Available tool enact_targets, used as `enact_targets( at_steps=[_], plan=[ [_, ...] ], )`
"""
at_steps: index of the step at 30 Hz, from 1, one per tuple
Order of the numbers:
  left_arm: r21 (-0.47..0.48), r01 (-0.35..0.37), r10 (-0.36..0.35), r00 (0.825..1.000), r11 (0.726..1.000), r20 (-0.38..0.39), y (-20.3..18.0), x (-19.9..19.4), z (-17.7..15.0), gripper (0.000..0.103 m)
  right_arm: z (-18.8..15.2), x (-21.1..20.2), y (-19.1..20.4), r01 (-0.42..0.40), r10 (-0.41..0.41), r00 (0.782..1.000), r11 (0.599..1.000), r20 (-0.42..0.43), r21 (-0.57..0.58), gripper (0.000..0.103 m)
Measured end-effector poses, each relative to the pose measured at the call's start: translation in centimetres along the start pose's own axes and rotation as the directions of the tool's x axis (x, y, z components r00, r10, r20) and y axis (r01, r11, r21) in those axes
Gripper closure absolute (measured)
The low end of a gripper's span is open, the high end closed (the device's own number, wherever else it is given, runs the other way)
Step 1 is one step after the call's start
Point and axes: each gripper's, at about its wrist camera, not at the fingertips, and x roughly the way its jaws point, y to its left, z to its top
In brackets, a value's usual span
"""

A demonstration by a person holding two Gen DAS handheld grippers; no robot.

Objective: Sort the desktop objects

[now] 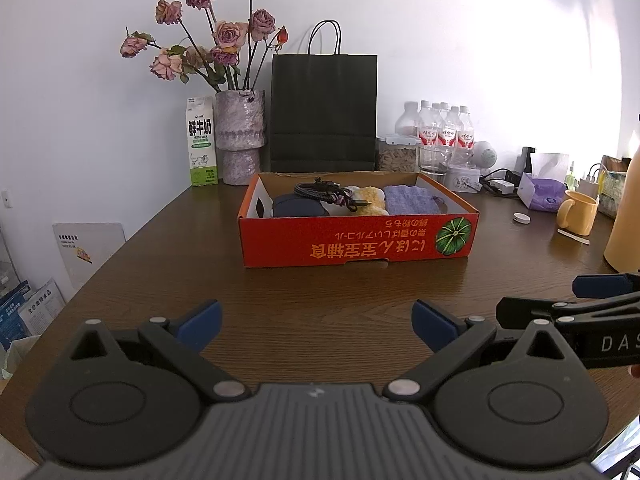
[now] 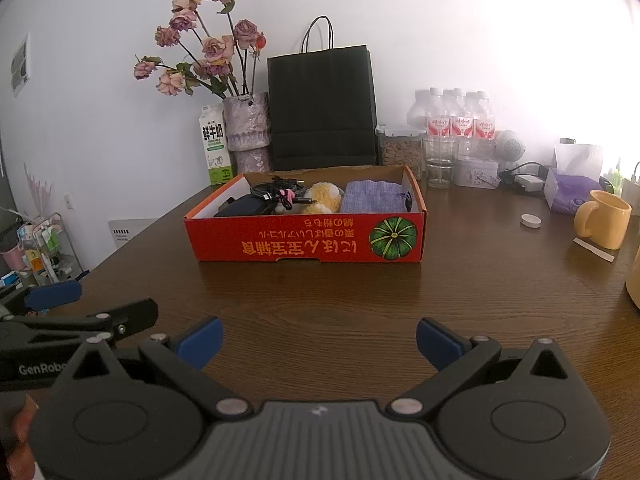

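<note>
Both claws hover low over a dark wood-grain table, side by side. The left gripper has its blue-padded fingers spread wide with nothing between them; the right gripper is likewise spread wide and bare.

Straight ahead of both sits a shallow red cardboard box with printed yellow lettering and a green pumpkin picture. Inside lie a dark rounded pouch, a coiled braided cable, a fluffy yellow plush and a knitted lilac cloth, packed touching one another.

Bare tabletop lies open between the claws and the box's near wall.

Beyond the box stand a black paper bag, a rough lilac vase of dried roses and a milk carton. Ahead right are water bottles, a purple tissue pack, a small white cap and a yellow mug.
</note>
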Motion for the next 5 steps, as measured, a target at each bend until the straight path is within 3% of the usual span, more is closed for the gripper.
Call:
enact_targets(
  at_steps=[5],
  plan=[
    [-0.003,0.002,-0.002,1.0,1.0,-0.003,0.07,0.15,-0.03,0.0,-0.04,0.09,-0.05,0.0,0.0,1.0,1.0,-0.002,0.0,0.0]
  ],
)
